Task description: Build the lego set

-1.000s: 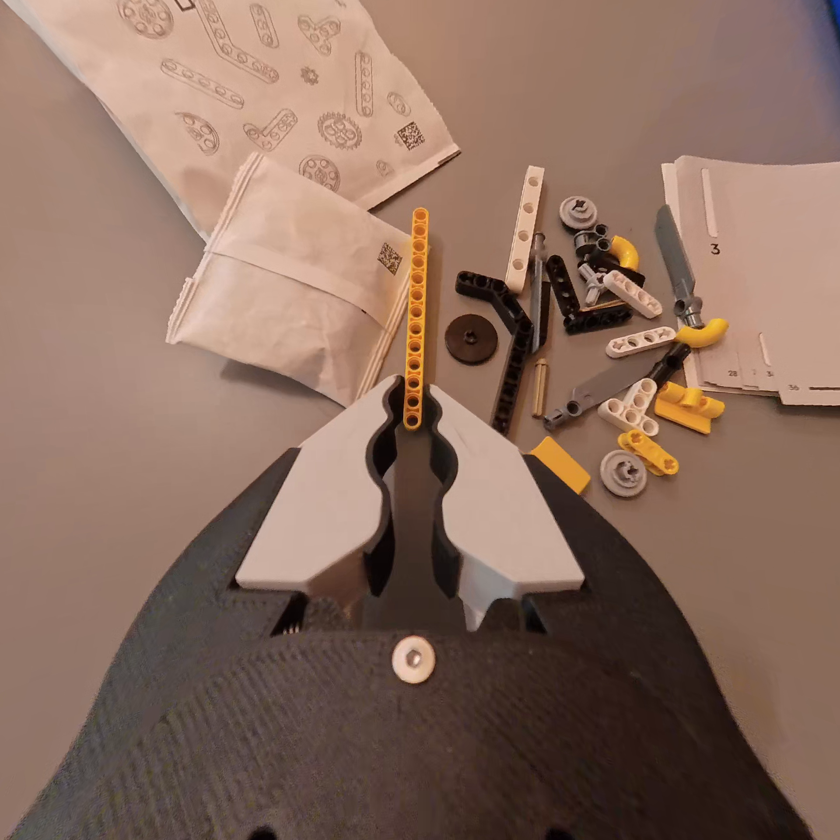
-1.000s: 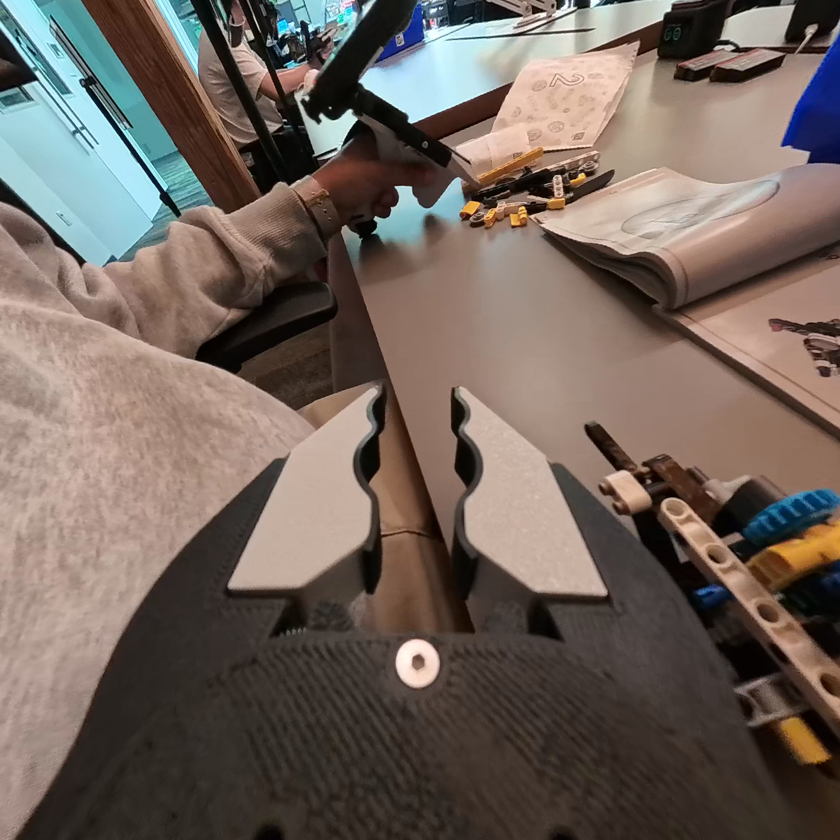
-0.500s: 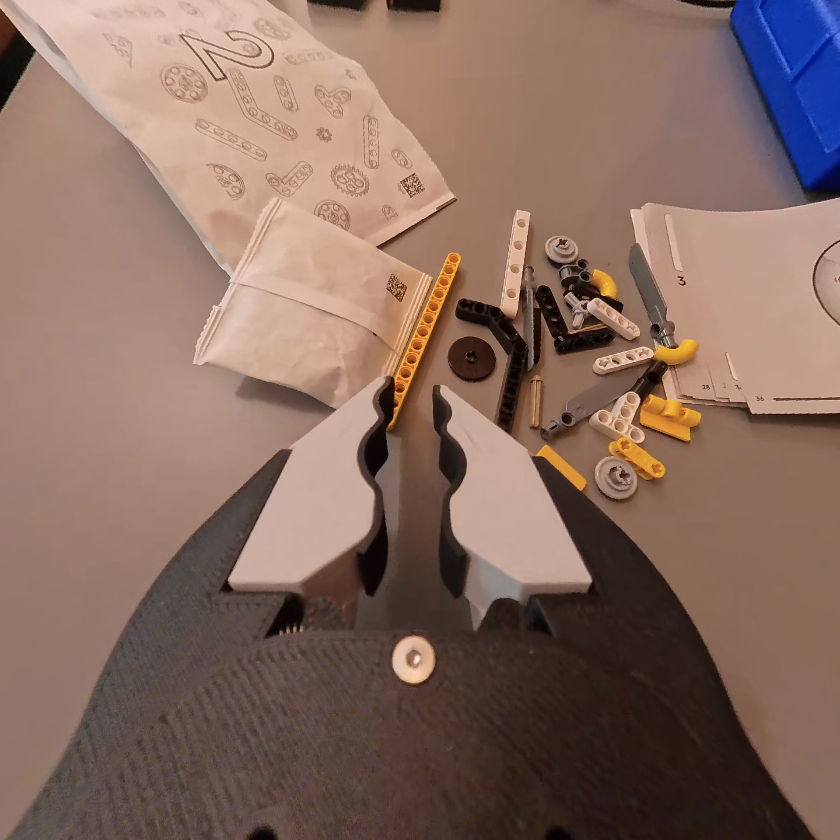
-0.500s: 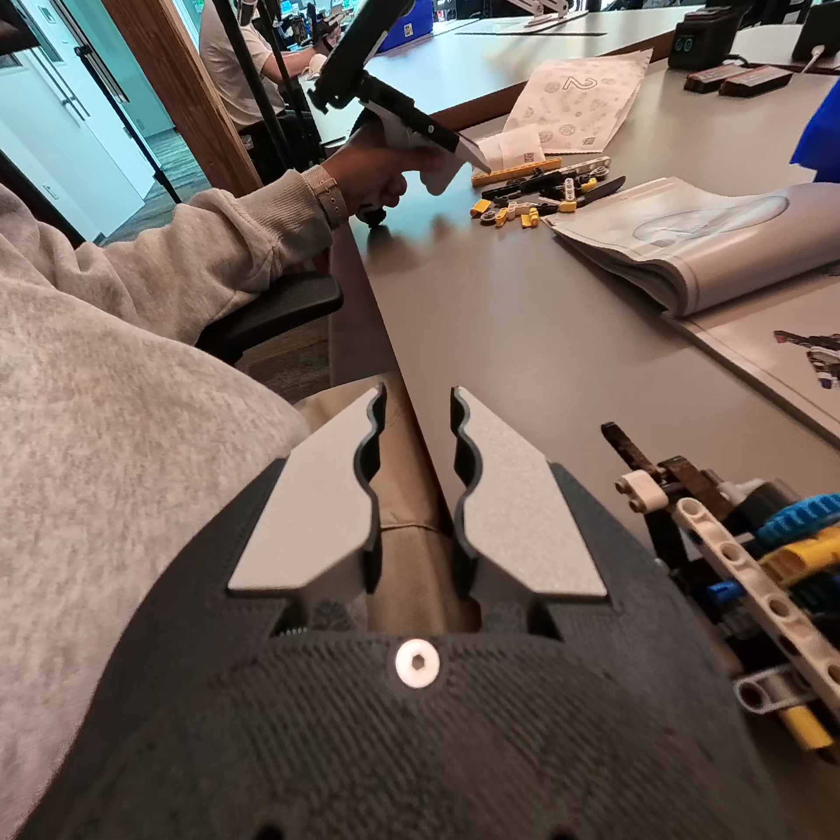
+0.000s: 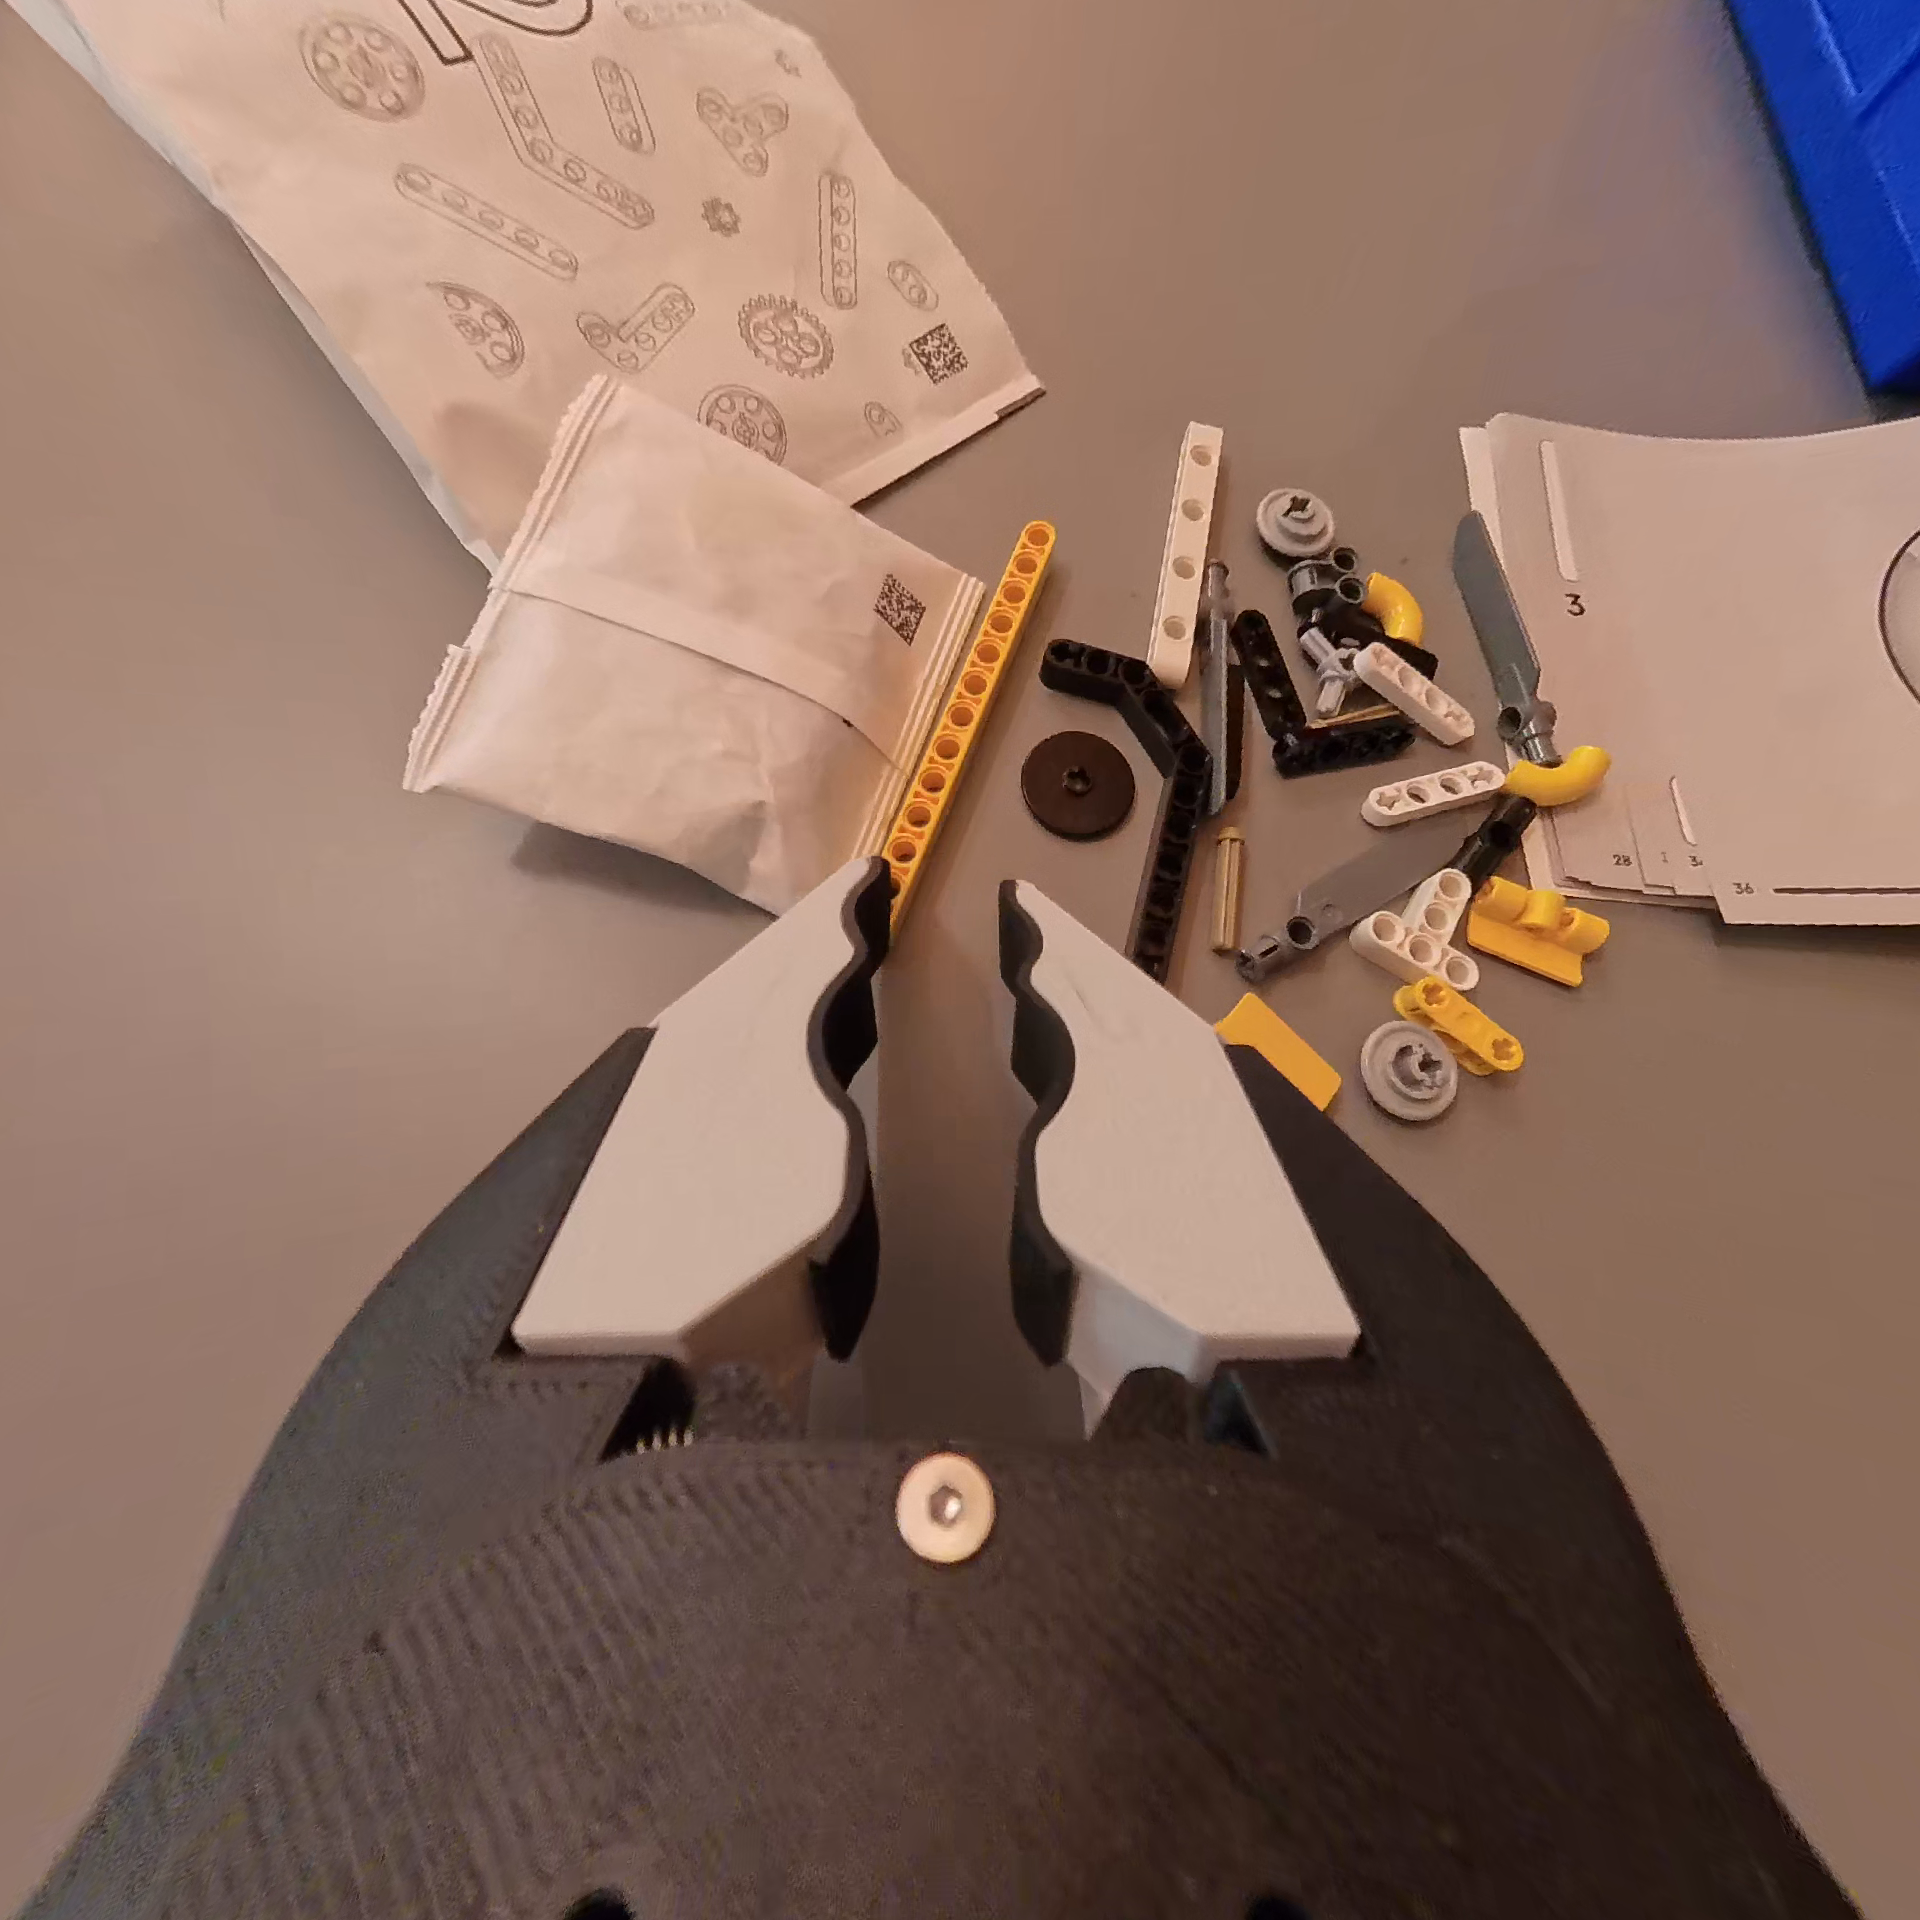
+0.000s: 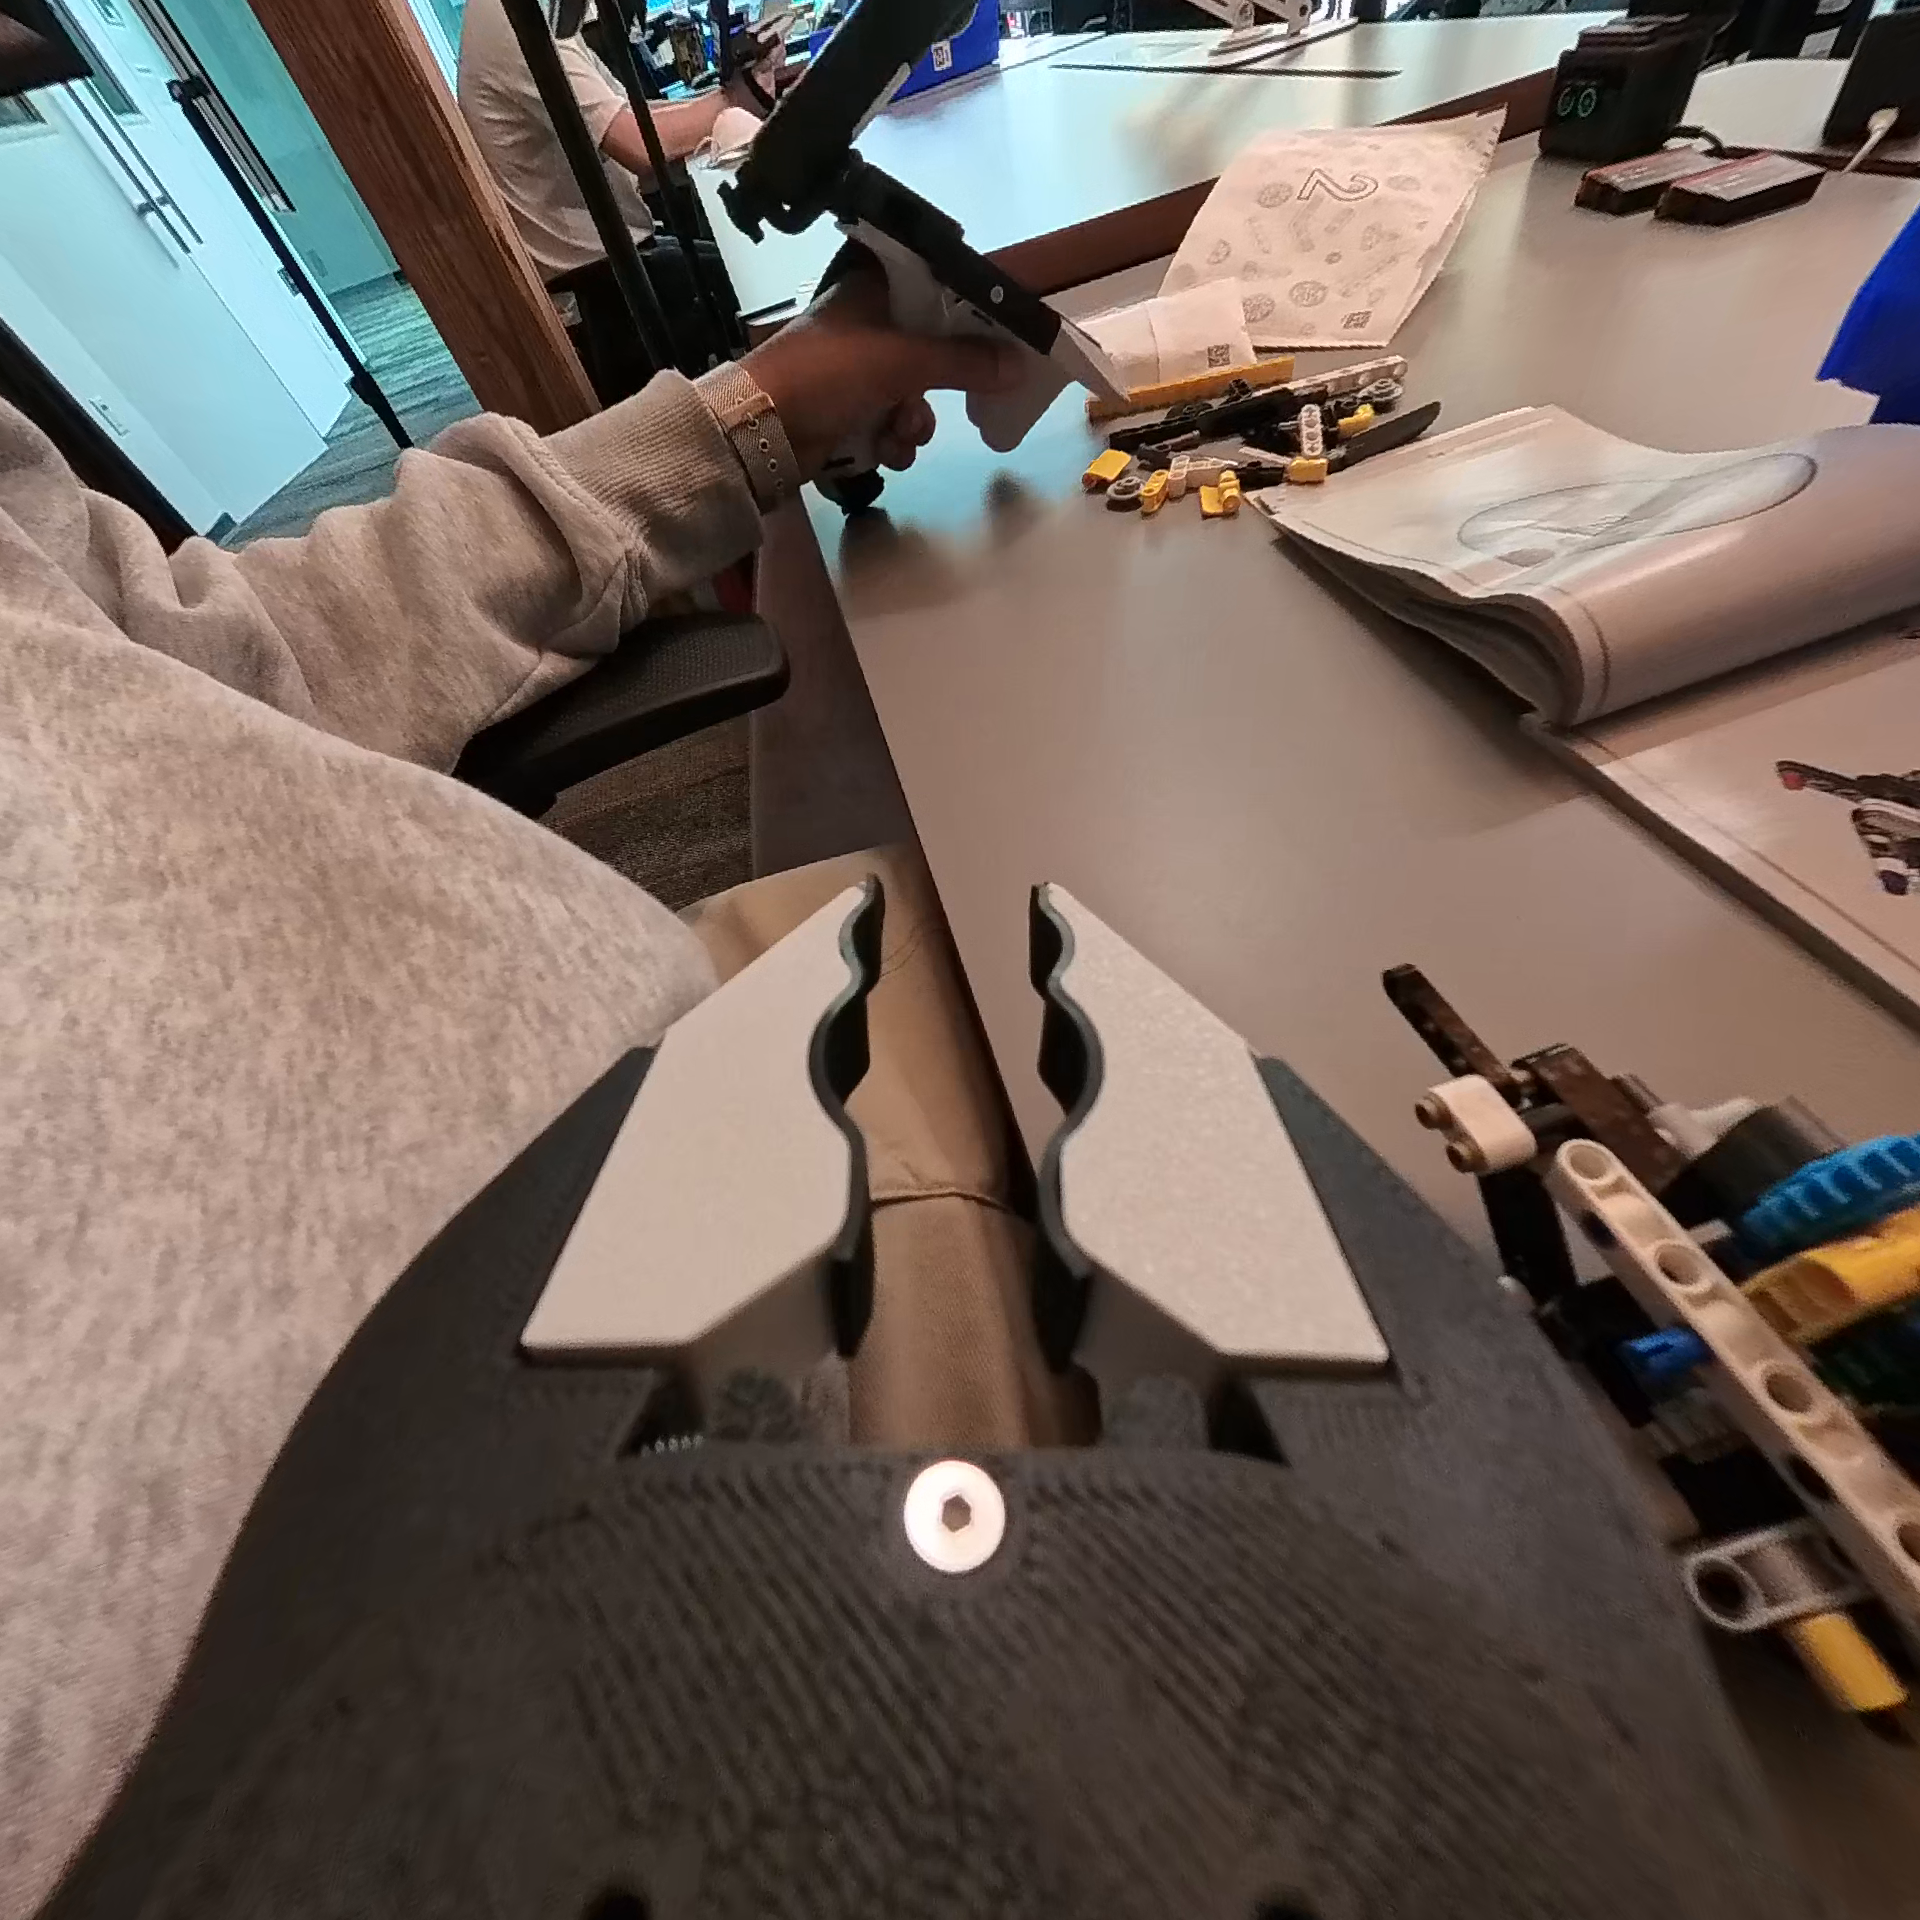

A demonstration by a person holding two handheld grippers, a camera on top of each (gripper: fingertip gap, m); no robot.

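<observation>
Left claw [image 5: 940, 904] is hanging released beside the yellow beam [image 5: 966, 727]; closing off-centre risks flicking it; right claw [image 6: 956, 904] is idling, released

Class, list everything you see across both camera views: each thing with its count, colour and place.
Long beam: one, yellow, beside small bag.
Paper bags: two, white, table's far left.
Loose pieces: many; black, white, grey, yellow; between bags and booklet.
Disc: one, black, right of long beam.
Instruction booklet: one, grey-white, open, right of pieces.
Blue box: one, far right corner.
Partial model: one, multicoloured, beside right gripper.
Table: one, grey.
Left gripper: open, empty.
Right gripper: open, empty.
</observation>
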